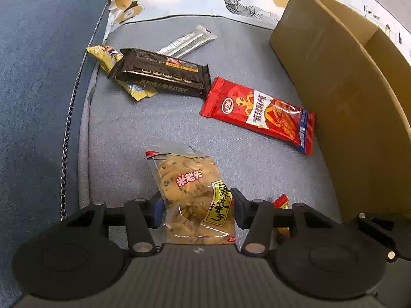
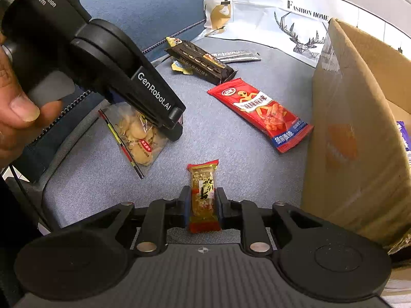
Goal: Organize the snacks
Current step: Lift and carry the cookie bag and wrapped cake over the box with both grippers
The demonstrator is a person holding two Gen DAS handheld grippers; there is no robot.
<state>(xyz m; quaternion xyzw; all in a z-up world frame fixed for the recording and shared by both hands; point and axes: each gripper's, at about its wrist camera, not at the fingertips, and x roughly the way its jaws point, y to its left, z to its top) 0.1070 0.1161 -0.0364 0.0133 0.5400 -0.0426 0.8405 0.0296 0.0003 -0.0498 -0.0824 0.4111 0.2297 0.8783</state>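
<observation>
A grey-blue sofa cushion [image 1: 133, 118] fills the middle. A blue armrest [image 1: 38, 77] adjoins it, and a deer-print pillow [image 2: 295, 23] leans behind.

Bare grey cushion [image 1: 123, 128] is lying open ahead of my left gripper [image 1: 196, 206], between the clear cracker bag [image 1: 191, 192] and the black biscuit pack [image 1: 159, 73]. The red snack packet [image 1: 259, 114] is slanting across the way toward the cardboard box [image 1: 334, 82], whose upright wall is closing off that whole side. The blue armrest [image 1: 38, 77] is walling the opposite side. My left gripper body is hanging over the cushion beside my right gripper [image 2: 203, 202].
</observation>
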